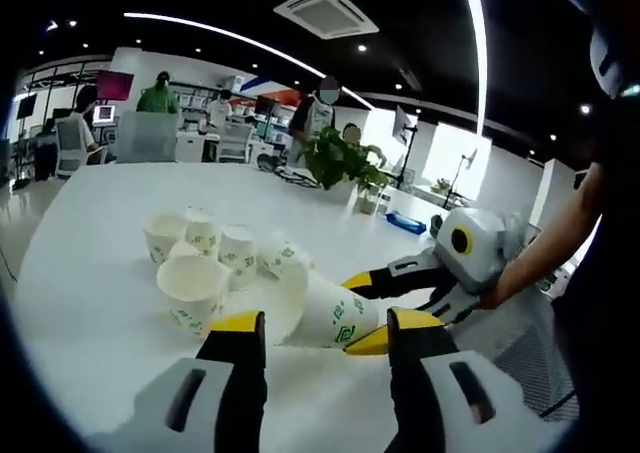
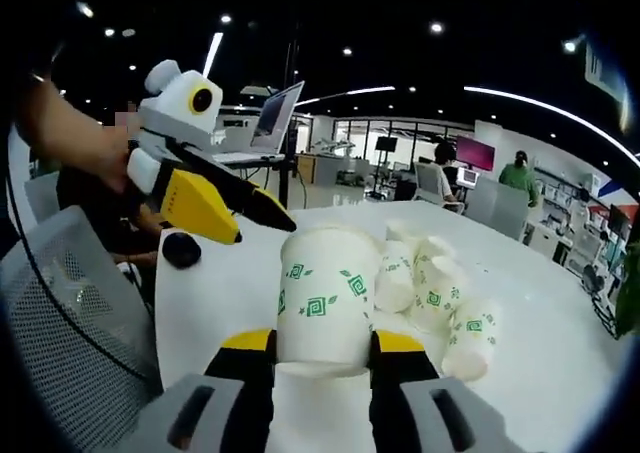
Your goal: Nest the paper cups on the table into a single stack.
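Paper cups (image 1: 215, 253) lay loose on the white table (image 1: 90, 303) in the left gripper view, my left gripper (image 1: 315, 335) apart around nothing. In the right gripper view my right gripper (image 2: 322, 345) clamped one cup (image 2: 325, 298); I judged stacking barely begun.

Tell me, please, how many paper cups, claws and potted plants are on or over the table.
Paper cups: about 7 (they overlap, so this is uncertain)
Claws: 2, left claw and right claw
Potted plants: 1
Total: about 10
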Tool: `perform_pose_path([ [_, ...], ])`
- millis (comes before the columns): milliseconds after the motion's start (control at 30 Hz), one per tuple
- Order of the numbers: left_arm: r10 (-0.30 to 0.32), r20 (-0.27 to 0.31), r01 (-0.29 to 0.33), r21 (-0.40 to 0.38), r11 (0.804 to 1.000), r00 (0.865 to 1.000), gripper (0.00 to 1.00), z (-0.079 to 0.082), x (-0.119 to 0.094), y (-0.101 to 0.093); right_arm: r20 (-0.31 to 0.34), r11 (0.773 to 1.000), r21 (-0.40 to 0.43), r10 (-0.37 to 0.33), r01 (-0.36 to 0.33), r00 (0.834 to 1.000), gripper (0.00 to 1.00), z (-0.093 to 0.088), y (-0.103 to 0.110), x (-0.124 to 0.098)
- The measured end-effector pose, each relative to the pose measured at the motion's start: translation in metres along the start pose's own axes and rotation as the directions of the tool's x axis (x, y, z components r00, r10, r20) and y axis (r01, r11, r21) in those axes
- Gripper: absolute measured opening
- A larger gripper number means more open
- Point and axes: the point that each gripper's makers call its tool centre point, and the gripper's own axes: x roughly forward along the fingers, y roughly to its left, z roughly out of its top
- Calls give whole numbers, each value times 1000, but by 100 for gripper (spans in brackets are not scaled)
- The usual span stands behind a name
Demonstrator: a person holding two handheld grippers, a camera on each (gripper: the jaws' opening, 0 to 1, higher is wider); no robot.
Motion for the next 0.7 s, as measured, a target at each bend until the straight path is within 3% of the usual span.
perform_pose_path([
  [167,-46,-26,47,17,999,999,32,1,6,-9,9,999,-50,13,-13,1000,35,2,7,-5],
  [267,-86,-53,87,10,996,995,30,-1,8,-19,10,996,-92,16,-15,1000,35,2,11,-8],
  [433,-180,-105,179,-16,984,978,23,-8,6,-36,28,992,-126,27,-23,999,35,3,15,-12],
  [700,-203,-115,205,3,979,972,10,-6,6,-44,20,984,-174,38,-34,999,35,1,19,-15],
])
